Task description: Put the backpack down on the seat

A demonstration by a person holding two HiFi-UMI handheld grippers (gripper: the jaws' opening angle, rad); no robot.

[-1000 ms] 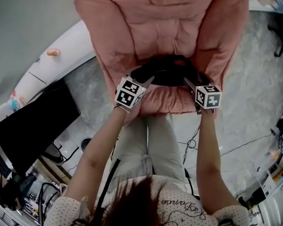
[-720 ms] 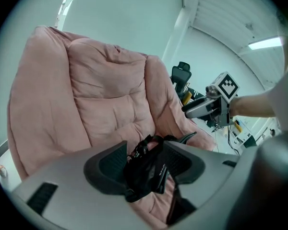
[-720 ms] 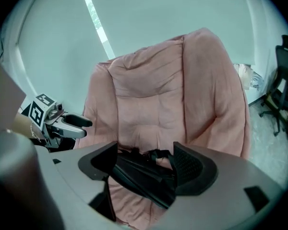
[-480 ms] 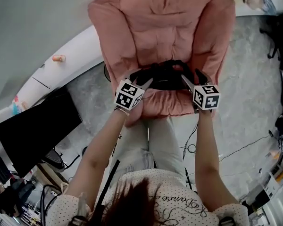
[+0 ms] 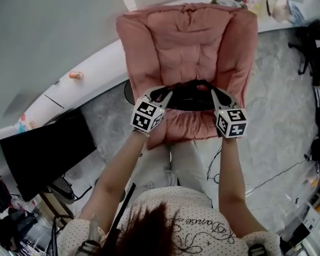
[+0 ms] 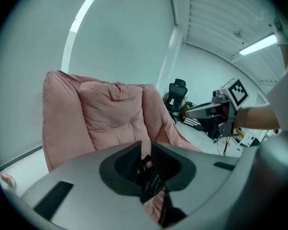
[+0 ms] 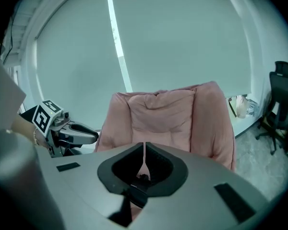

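The jaws of the left tool (image 5: 162, 93) and right tool (image 5: 216, 92) have just been closing and both now pinch the black backpack (image 5: 189, 96). It hangs between them over the pink seat (image 5: 189, 36). The script on the shirt (image 5: 202, 233) is unreadable.

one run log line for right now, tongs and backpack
left tongs: just closed, gripping backpack | right tongs: just closed, gripping backpack | backpack: black, over pink seat

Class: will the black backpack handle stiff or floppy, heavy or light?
Probably floppy: the backpack slumps between the left gripper and right gripper, whose jaws have just closed on its fabric. Likely light: thin pinches hold it.
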